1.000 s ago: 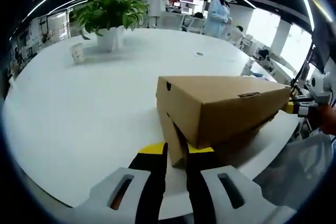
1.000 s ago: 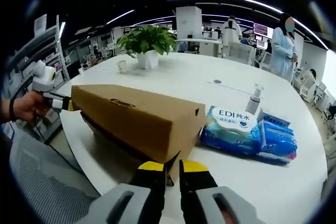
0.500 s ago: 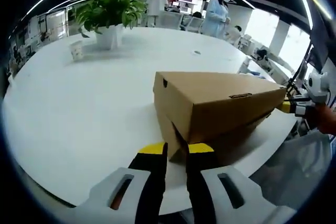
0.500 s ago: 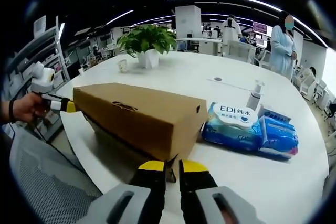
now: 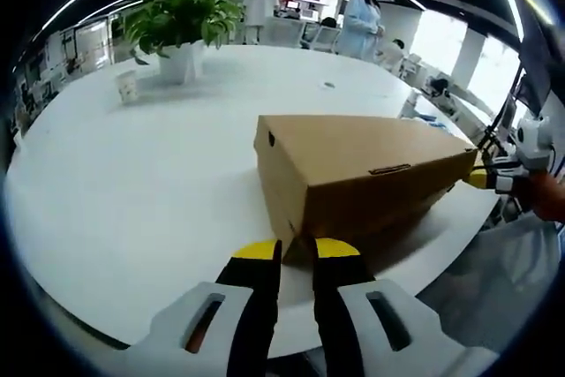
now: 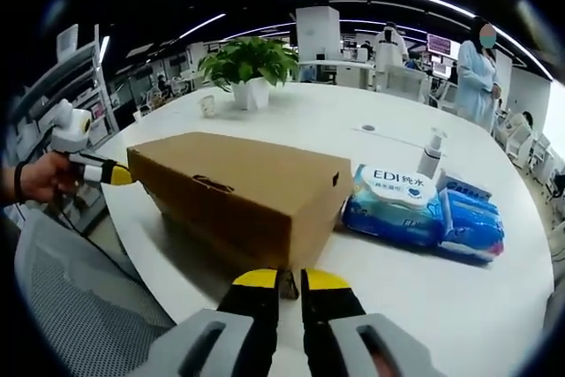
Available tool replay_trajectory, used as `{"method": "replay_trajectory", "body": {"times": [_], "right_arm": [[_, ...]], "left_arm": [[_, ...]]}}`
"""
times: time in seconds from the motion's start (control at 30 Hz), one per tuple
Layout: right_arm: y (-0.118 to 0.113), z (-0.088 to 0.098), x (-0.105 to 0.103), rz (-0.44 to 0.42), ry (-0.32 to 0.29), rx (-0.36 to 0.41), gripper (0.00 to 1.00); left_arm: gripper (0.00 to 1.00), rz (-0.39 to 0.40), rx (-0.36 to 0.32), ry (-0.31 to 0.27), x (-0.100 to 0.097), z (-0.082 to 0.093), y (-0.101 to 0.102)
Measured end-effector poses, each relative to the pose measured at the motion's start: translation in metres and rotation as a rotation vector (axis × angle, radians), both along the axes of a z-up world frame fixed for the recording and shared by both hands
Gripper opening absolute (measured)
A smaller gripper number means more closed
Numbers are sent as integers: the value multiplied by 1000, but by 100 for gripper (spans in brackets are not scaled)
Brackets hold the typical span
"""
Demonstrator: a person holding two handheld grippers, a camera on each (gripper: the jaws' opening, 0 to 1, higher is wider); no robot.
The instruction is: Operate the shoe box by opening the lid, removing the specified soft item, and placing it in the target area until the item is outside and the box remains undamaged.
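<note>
A brown cardboard shoe box (image 5: 371, 178) lies on the white round table (image 5: 132, 183), its lid sitting low over the base. My left gripper (image 5: 296, 250) is shut on the lid's lower edge at one end. At the opposite end my right gripper (image 6: 290, 280) is shut on the lid (image 6: 238, 187), with a sliver of cardboard between its yellow tips. Each gripper also appears in the other's view, held in a hand at the box's far end: the right gripper (image 5: 494, 180) and the left gripper (image 6: 93, 169). The box's contents are hidden.
Blue wet-wipe packs (image 6: 397, 205) and a small pump bottle (image 6: 431, 154) lie just beyond the box. A potted plant (image 5: 181, 19) and a paper cup (image 5: 128, 87) stand far across the table. A grey mesh chair (image 6: 79, 306) is by the table edge. People stand in the background.
The lid, raised and tilted a second ago with a dark gap under it, has come down over the box base. Both grippers have kept their hold on its ends.
</note>
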State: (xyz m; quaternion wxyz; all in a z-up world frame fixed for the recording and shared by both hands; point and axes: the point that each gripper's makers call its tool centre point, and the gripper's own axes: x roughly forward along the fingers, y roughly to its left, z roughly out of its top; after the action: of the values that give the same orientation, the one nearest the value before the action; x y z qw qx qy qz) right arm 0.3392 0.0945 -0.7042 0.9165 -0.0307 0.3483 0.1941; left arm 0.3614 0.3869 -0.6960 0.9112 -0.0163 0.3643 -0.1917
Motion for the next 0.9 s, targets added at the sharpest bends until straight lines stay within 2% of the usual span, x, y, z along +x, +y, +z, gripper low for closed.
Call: {"method": "replay_trajectory", "body": {"times": [0.9], "right_arm": [[2,-12,-5,11,39,-1,4]], "left_arm": [[12,-23,-1,3,1,-10,5]]}}
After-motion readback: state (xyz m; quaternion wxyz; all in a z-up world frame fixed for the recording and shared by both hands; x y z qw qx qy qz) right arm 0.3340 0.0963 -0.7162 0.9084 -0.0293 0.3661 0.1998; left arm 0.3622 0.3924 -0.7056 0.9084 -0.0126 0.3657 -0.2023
